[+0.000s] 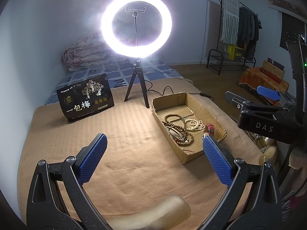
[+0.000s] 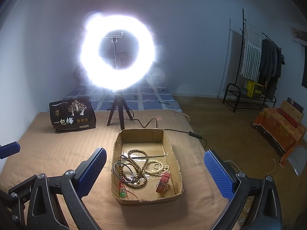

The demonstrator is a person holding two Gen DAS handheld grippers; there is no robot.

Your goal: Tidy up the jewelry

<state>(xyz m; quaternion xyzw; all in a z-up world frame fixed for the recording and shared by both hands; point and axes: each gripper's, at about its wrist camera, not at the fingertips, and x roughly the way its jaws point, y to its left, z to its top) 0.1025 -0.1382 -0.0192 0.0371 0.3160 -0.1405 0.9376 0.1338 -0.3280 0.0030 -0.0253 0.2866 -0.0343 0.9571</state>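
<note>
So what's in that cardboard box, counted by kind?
Brown bead strand: 1
Cream bead strand: 1
Dark bangle: 1
Red watch: 1
Green pendant on red cord: 1
Total: 5, all lying in the box. The brown beads are tangled, so there could be more than one strand.

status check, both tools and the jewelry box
Left tool open, empty, over blanket. Right tool open, empty, above cardboard box. Brown beads, white beads, red watch all in box. Nothing blocking.
</note>
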